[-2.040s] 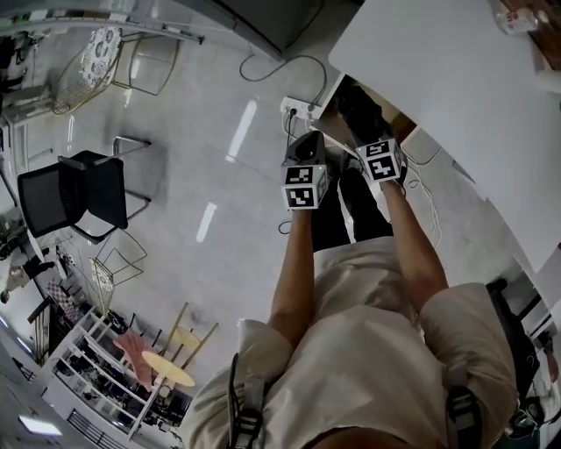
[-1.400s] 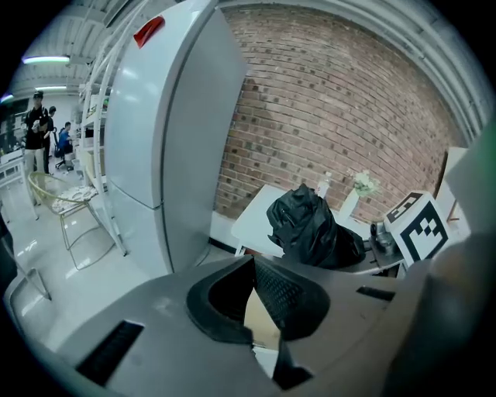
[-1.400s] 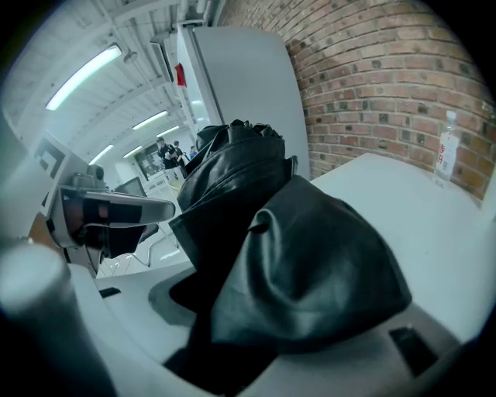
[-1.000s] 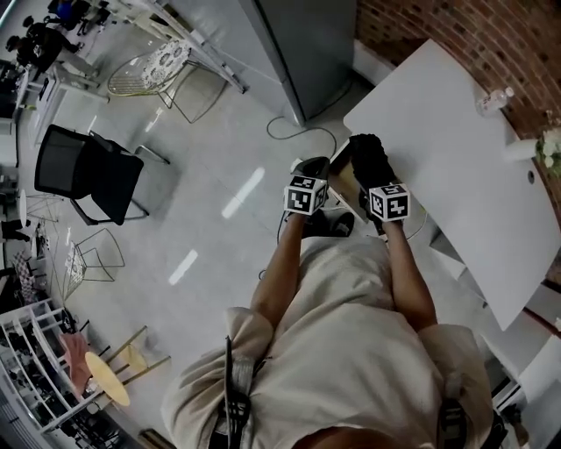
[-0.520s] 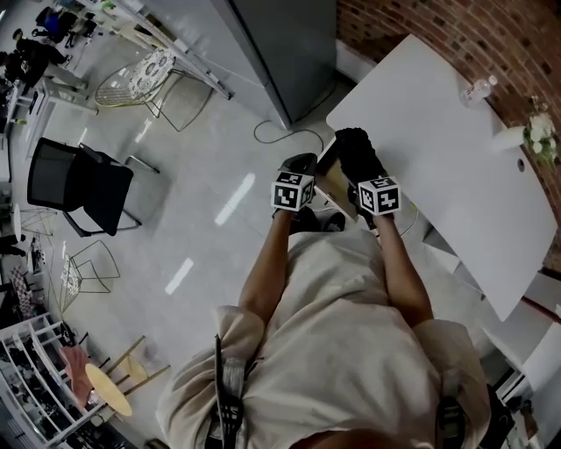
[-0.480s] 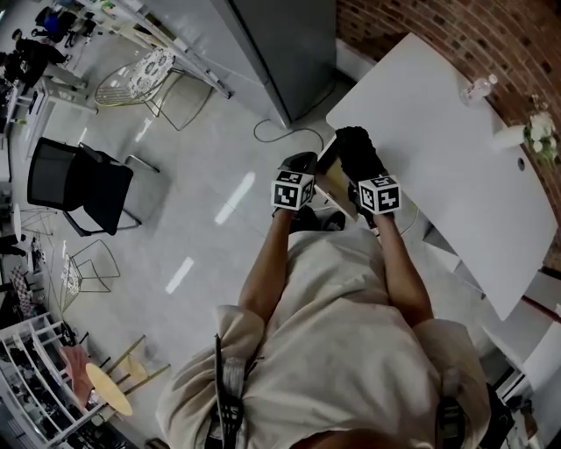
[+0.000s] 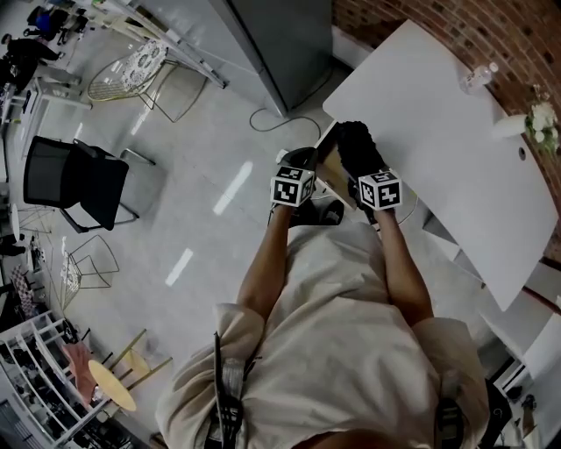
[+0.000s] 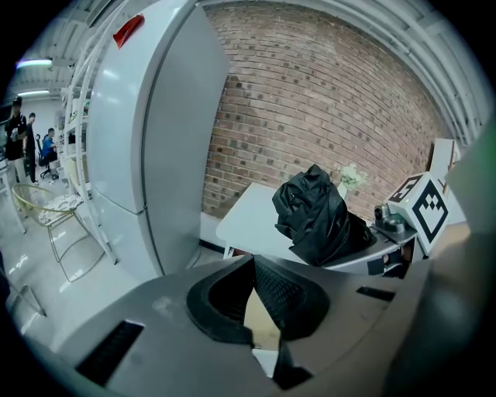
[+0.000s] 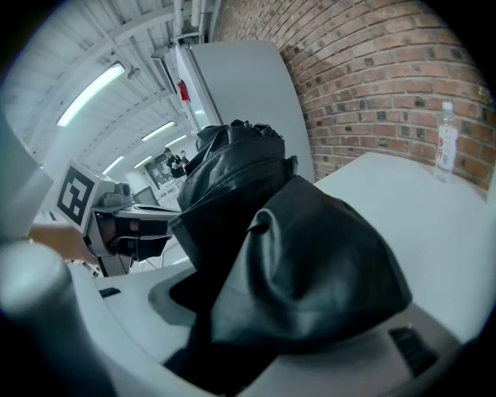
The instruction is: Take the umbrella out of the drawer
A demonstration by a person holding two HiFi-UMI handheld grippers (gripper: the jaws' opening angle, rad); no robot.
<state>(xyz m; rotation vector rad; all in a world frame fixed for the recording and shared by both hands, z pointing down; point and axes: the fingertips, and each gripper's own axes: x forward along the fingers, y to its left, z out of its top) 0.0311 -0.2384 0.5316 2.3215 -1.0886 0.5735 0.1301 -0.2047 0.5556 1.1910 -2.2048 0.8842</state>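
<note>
The black umbrella (image 7: 355, 145) remains pinched in the right hand-held gripper (image 7: 365, 168), now raised above the drawer (image 7: 331, 172) at the edge of the white bench (image 7: 456, 131). Only the left gripper view shows the left hand-held gripper (image 8: 253, 267) with tips pressed together, empty, beside that bench edge. A brick wall (image 7: 491, 26) runs behind the bench, and a bottle (image 7: 478, 74) stands on it.

An open-plan office or lab: brick wall (image 7: 491, 26), white table (image 7: 438, 114), black office chair (image 7: 74, 180), metal shelving (image 7: 35, 368).
</note>
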